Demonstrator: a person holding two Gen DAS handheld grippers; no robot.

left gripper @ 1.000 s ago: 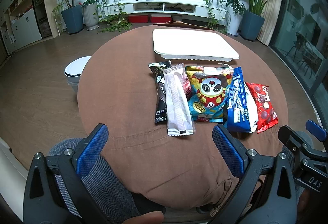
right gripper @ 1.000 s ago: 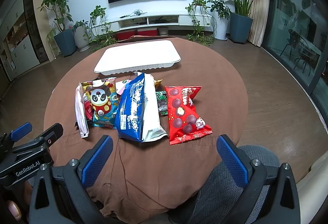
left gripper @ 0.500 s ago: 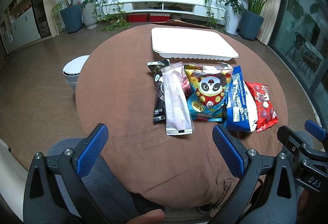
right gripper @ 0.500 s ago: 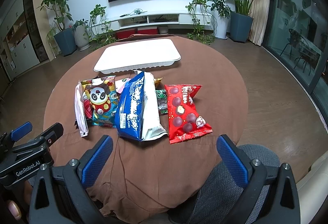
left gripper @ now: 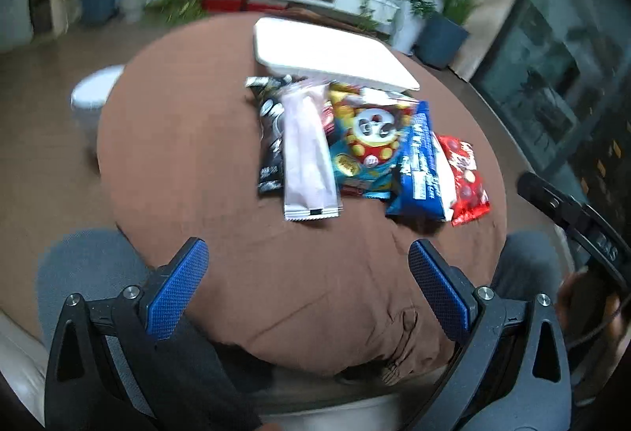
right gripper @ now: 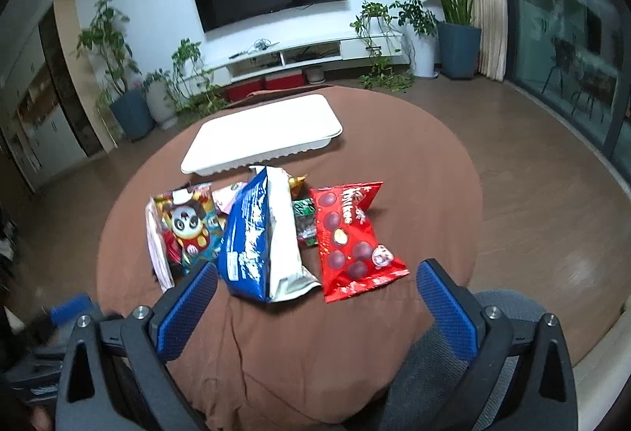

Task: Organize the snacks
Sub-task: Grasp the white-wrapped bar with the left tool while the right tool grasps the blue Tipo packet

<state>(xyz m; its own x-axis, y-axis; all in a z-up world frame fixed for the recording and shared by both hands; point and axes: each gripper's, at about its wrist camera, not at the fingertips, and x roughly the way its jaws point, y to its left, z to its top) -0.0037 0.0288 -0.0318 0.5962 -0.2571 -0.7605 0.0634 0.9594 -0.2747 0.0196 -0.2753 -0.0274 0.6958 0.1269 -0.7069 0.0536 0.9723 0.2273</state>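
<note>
A row of snack packs lies on the round brown table (left gripper: 189, 155): a black pack (left gripper: 270, 151), a long white pack (left gripper: 307, 159), a panda pack (left gripper: 366, 139), a blue and white bag (left gripper: 420, 166) and a red bag (left gripper: 467, 178). Behind them rests a white tray (left gripper: 327, 52). My left gripper (left gripper: 311, 293) hangs open over the near table edge, empty. In the right wrist view my right gripper (right gripper: 315, 306) is open and empty just short of the blue bag (right gripper: 256, 237) and red bag (right gripper: 351, 237), with the tray (right gripper: 264, 133) beyond.
A white bin (left gripper: 96, 96) stands on the floor left of the table. Grey-clad knees (right gripper: 445, 356) press against the near edge. Potted plants (right gripper: 453, 17) and a TV unit (right gripper: 292, 56) line the far wall. Glass doors (right gripper: 572, 48) are on the right.
The left gripper has swung, tilting and blurring its view, and sits a little higher and closer over the table. The right gripper has moved forward toward the blue and red bags.
</note>
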